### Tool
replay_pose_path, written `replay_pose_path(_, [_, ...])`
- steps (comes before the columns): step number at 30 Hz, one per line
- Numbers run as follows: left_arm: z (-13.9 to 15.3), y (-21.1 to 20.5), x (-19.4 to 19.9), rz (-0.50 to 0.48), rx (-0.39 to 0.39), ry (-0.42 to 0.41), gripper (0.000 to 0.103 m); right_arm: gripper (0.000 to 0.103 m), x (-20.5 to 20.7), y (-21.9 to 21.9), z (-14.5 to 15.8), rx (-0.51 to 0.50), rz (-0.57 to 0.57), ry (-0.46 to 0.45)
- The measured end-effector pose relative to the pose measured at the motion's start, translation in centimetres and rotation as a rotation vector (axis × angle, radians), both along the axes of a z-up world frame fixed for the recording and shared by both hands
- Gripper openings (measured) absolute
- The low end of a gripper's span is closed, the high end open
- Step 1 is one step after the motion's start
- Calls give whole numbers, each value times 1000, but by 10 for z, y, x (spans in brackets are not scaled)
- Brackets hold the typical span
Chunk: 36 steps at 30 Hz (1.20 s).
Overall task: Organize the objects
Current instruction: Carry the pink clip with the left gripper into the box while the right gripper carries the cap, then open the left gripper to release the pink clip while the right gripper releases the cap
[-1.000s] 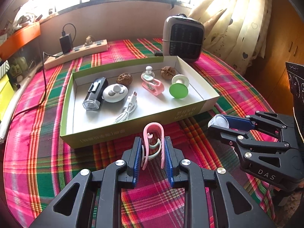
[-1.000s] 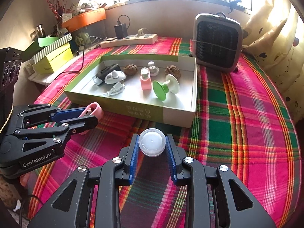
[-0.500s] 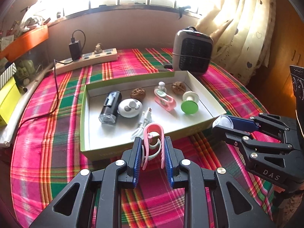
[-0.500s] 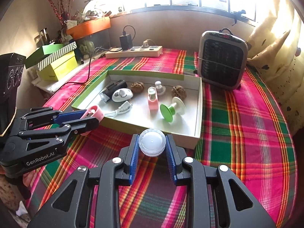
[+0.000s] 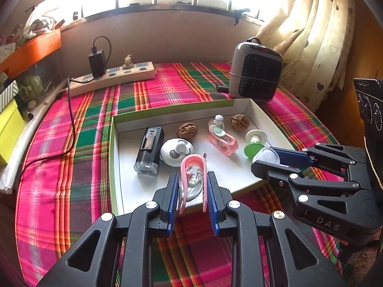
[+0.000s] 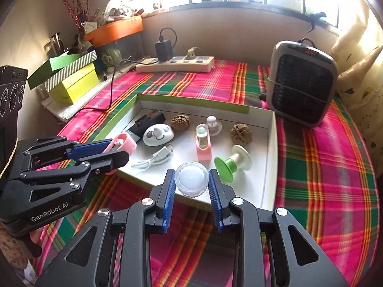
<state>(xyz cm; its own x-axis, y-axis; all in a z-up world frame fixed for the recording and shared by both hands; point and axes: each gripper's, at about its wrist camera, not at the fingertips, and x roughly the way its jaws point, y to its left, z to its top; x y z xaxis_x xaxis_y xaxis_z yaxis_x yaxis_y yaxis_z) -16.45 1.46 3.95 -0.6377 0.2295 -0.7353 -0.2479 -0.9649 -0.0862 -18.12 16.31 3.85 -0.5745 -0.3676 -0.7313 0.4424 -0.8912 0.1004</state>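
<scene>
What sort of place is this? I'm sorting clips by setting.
Likely a lived-in room at home: a plaid cloth covers the table by a curtained window, with a small heater and power strip nearby.

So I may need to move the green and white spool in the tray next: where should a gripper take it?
Grip the spool by its narrow stem between the green and white discs, coming from above. It lies on its side in the tray, so the stem is exposed and the discs would likely stop it slipping out.
</scene>
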Motion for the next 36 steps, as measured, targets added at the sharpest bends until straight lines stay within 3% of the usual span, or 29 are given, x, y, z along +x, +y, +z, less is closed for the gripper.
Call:
replay_pose_path(10, [-14, -2, -22, 17, -21, -31, 21, 29, -23, -9, -17, 33, 12, -53])
replay_pose_path(36, [-30, -6, -37, 33, -38, -78, 21, 29, -37, -21, -24, 73, 22, -64])
